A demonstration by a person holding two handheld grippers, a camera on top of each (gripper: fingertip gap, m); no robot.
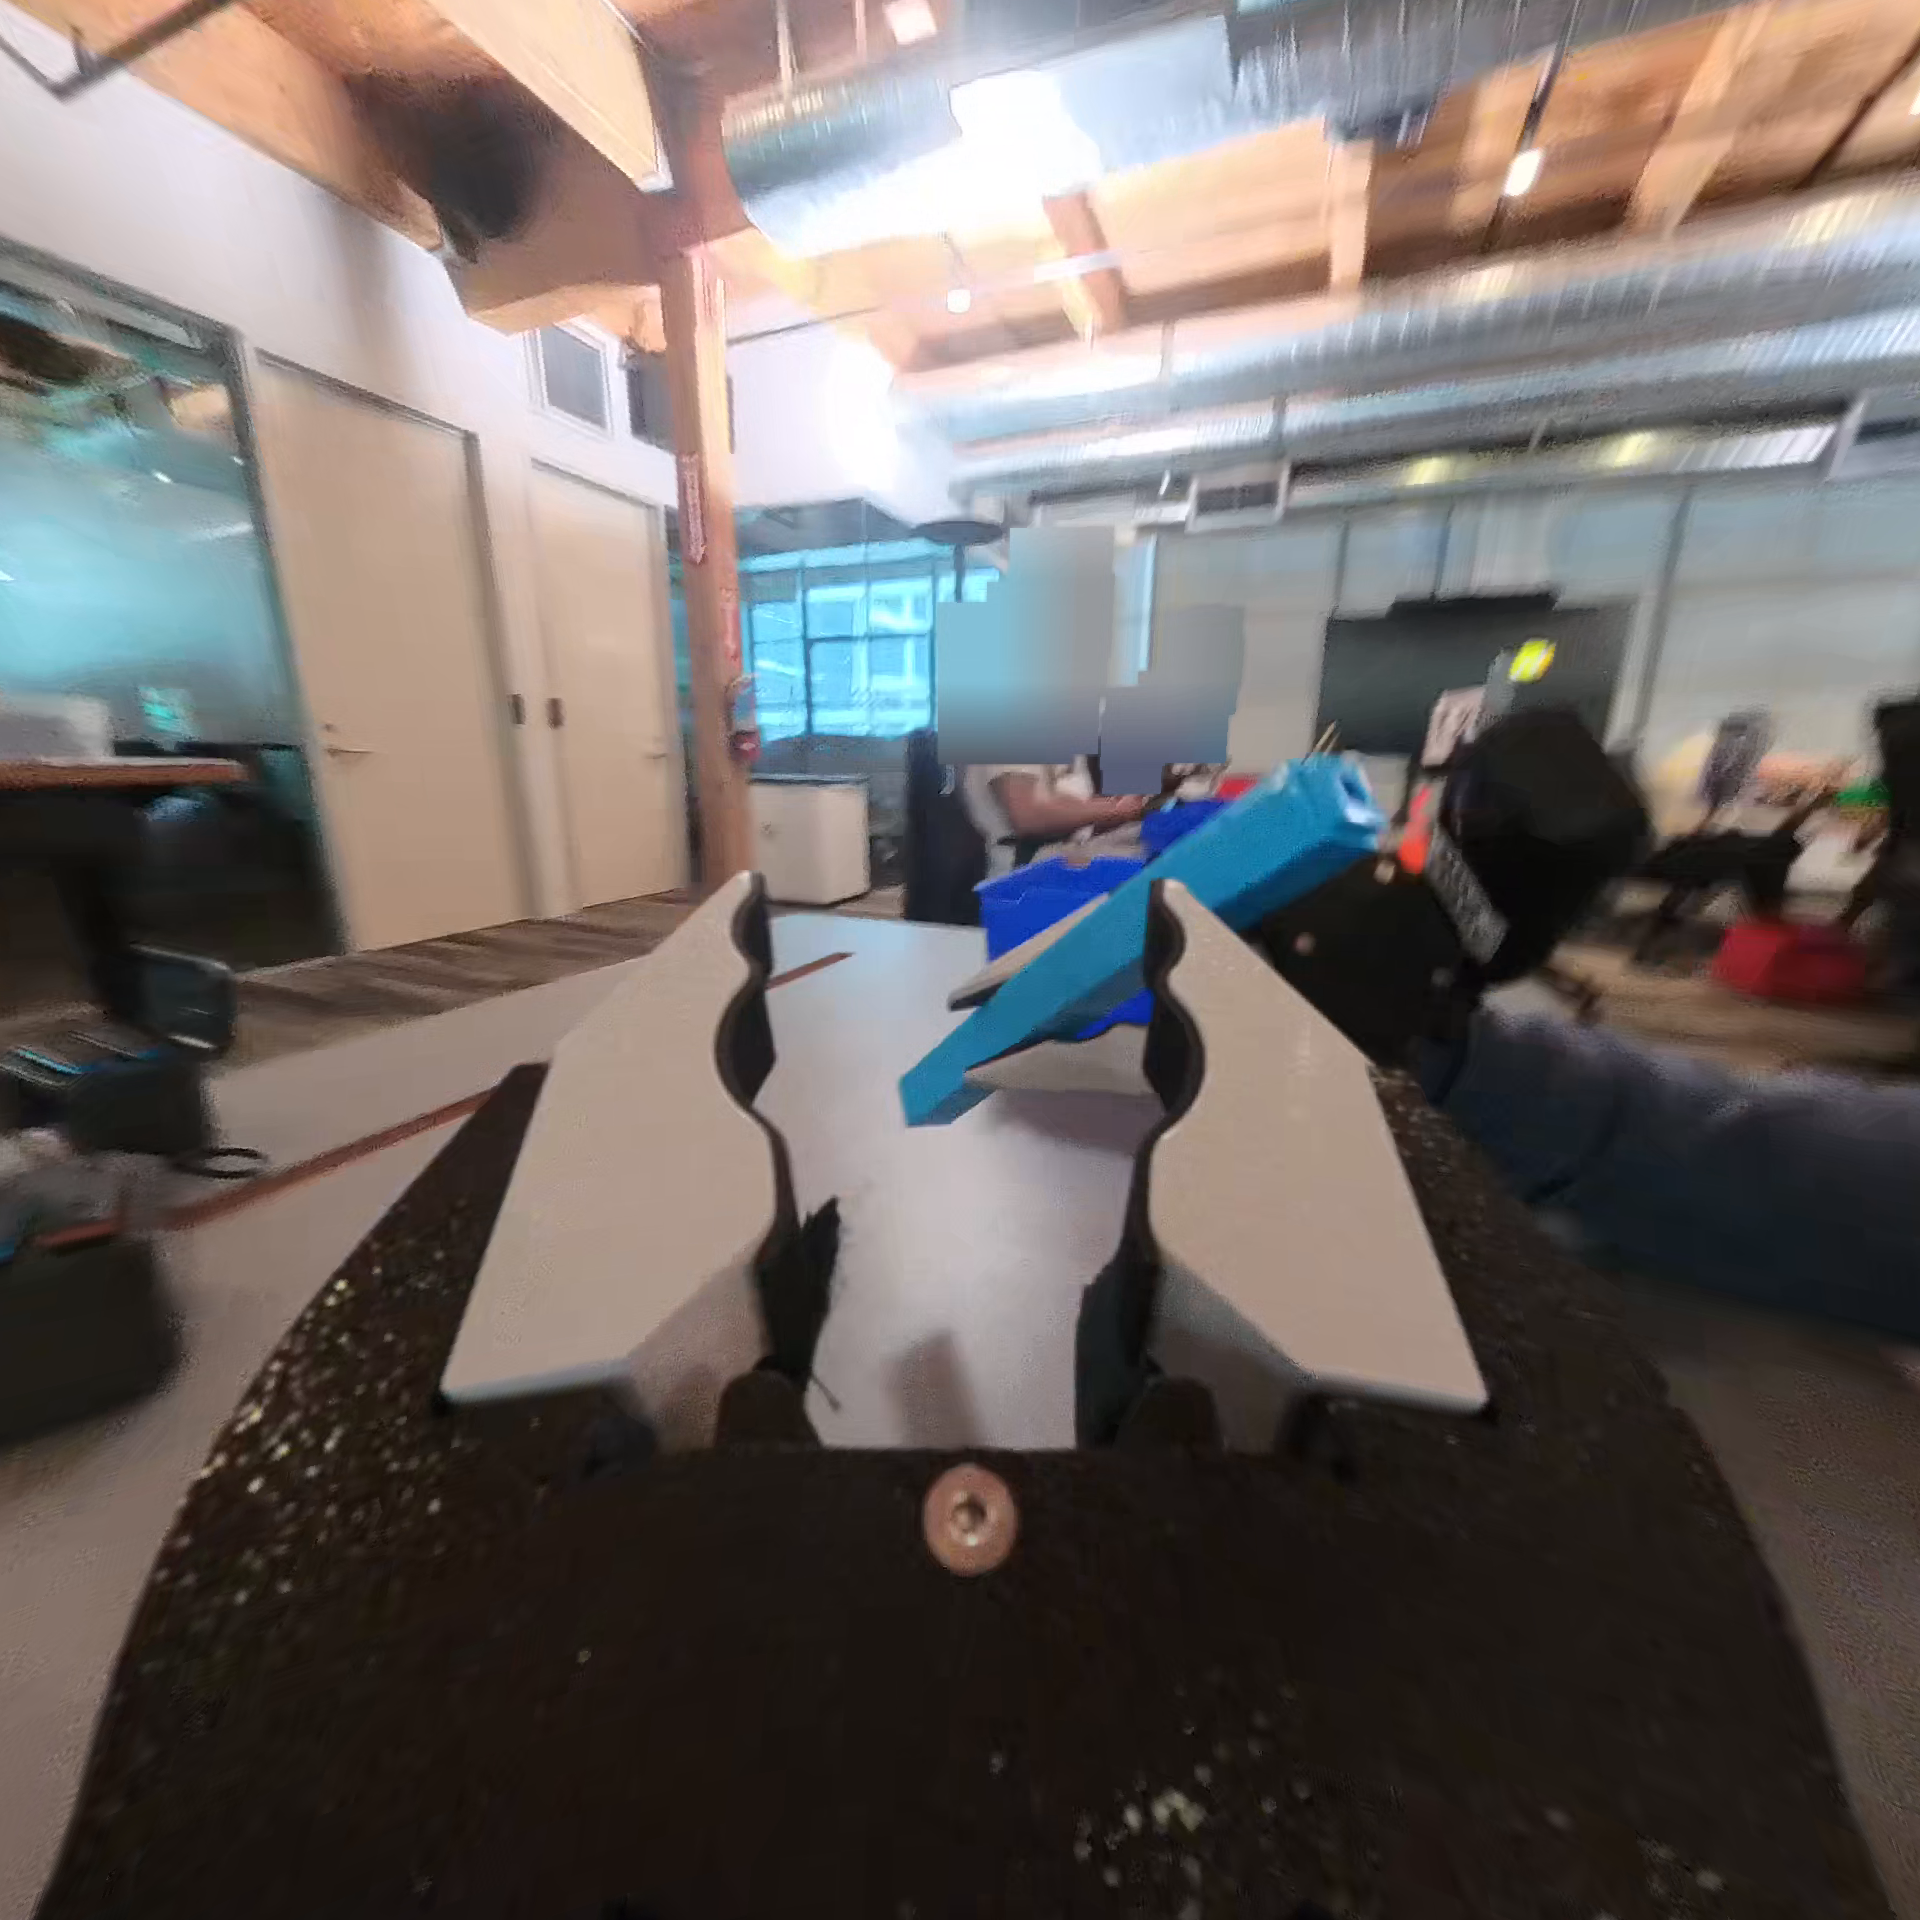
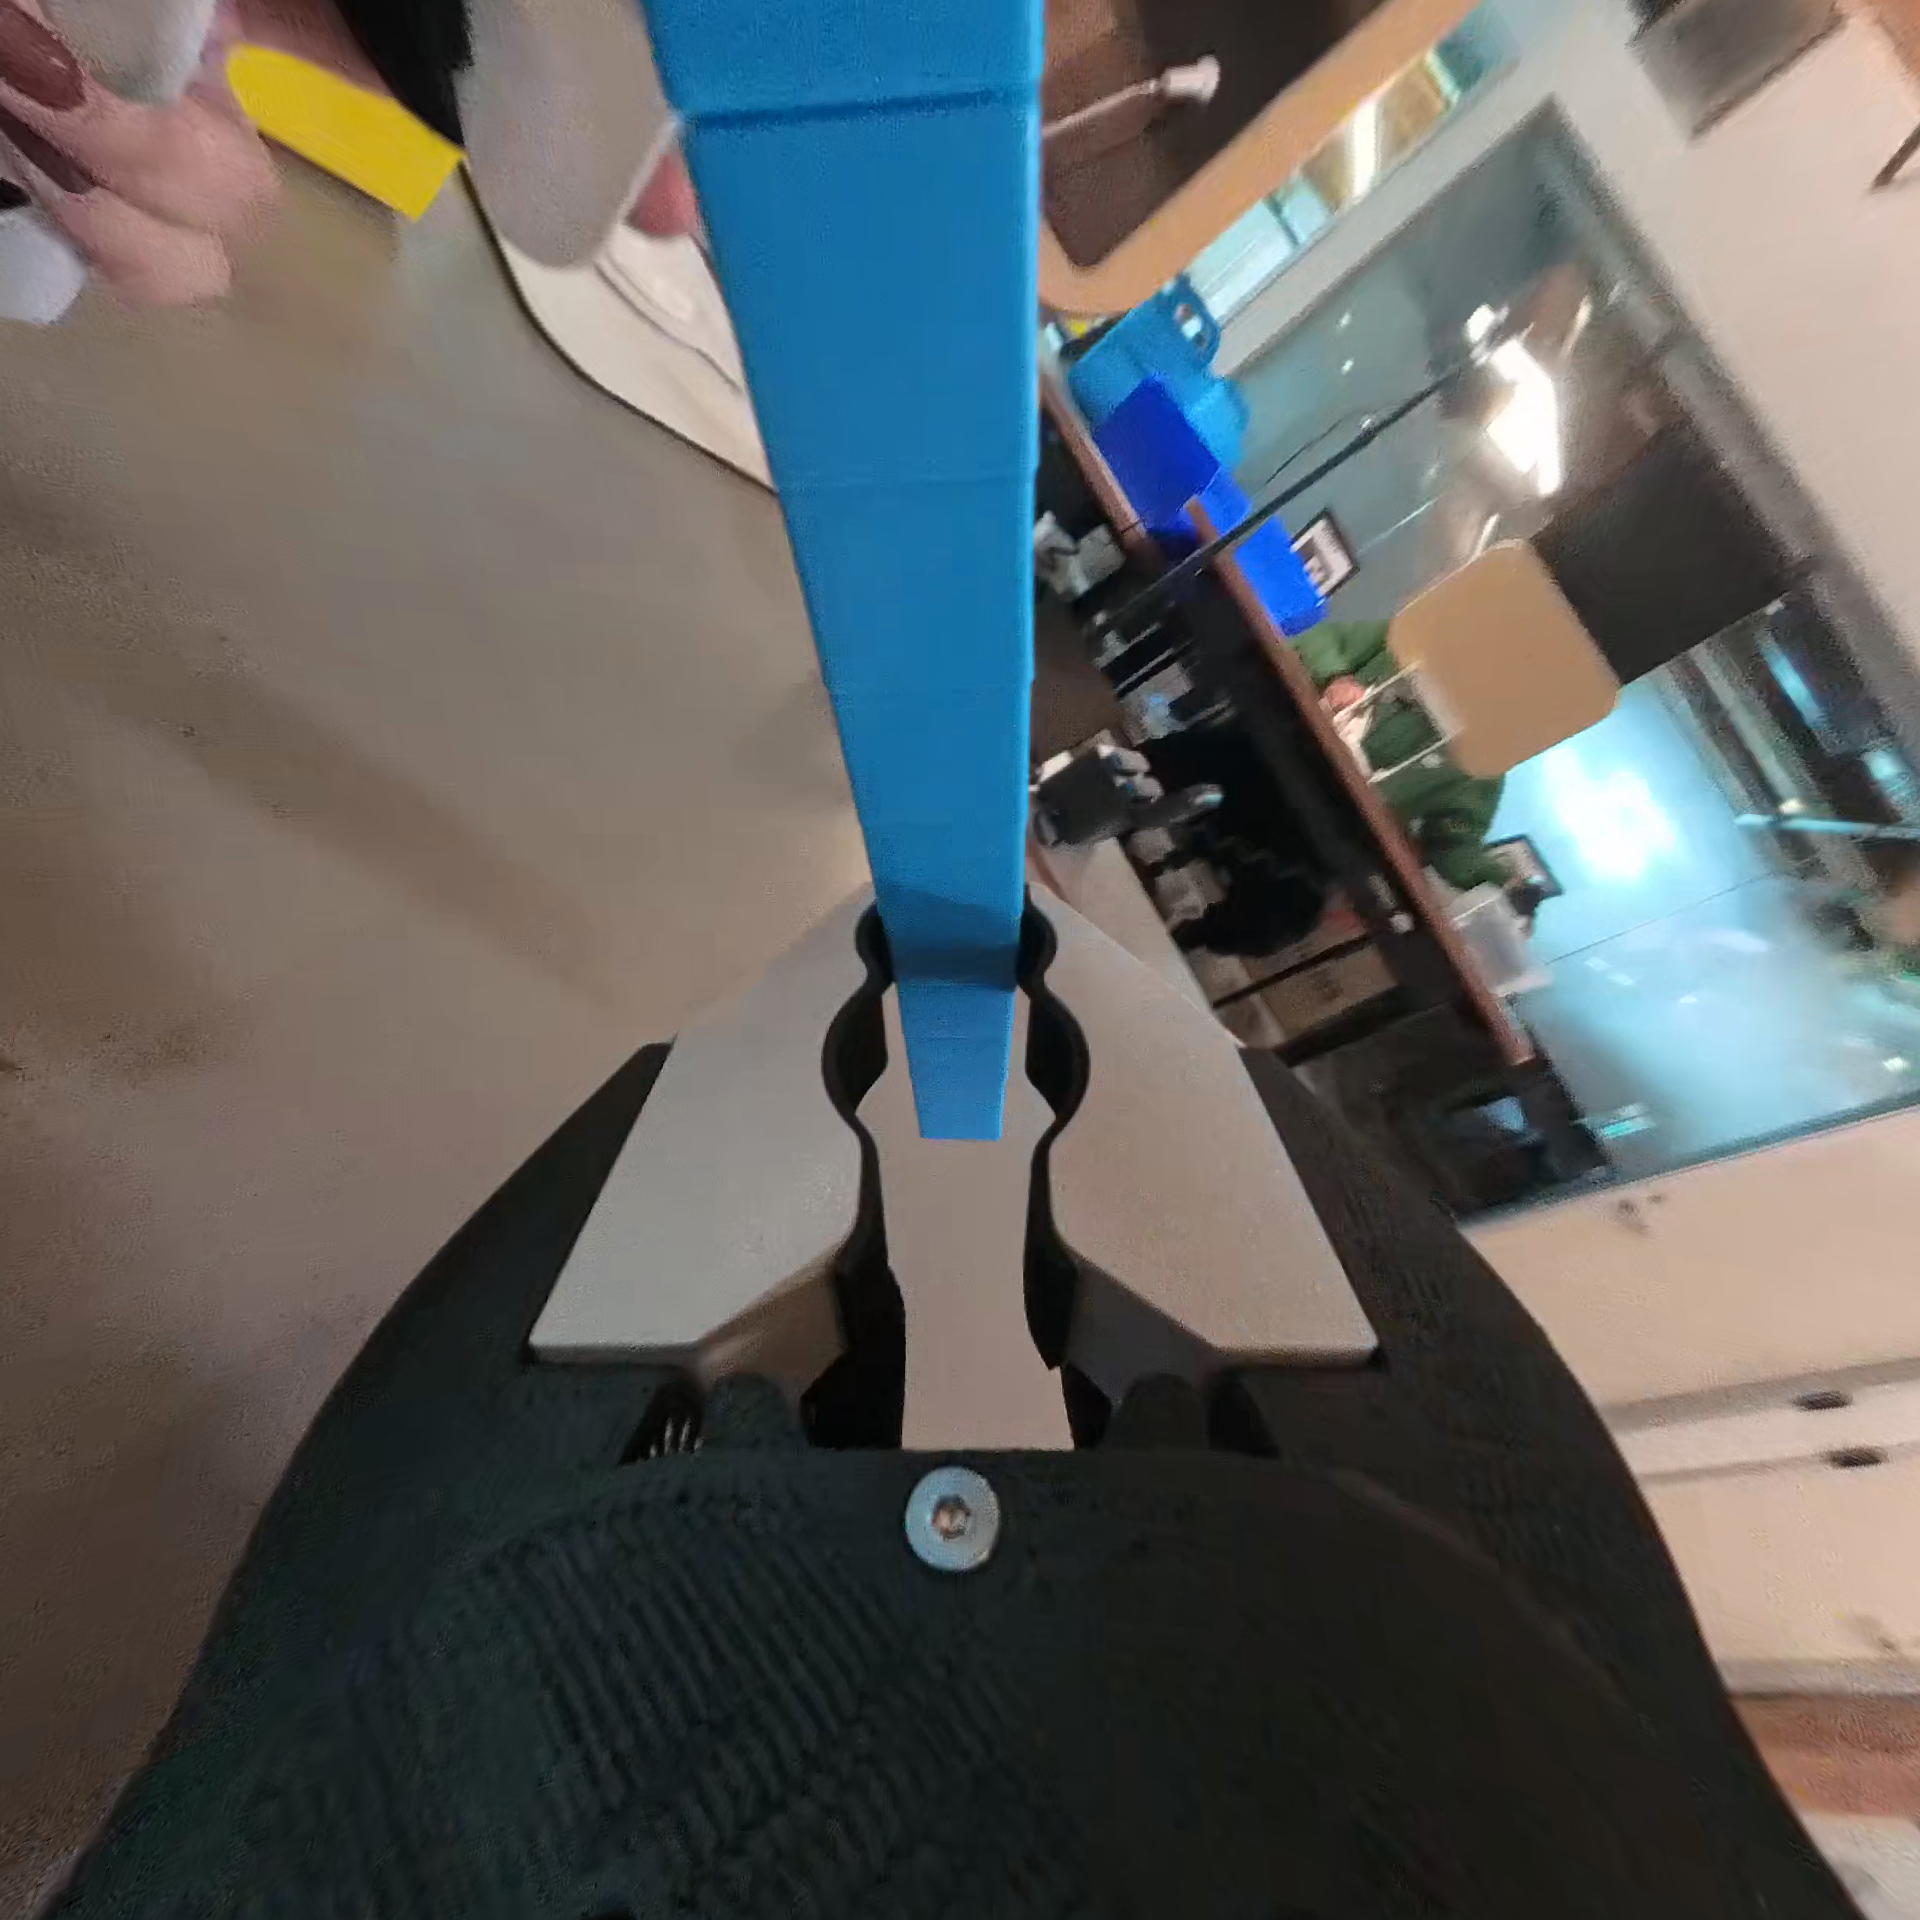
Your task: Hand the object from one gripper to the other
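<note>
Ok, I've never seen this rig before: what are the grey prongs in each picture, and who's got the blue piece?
Each picture comes from a camera mounted on a hand-held tool, looking along its two grey fingers. In the right wrist view, the right tool is shut on the thin end of the long blue wedge. In the left wrist view, the left tool is open and holds nothing; the wedge pokes in from the right above the grey table, with the other tool behind it. A yellow piece lies on the table.
</note>
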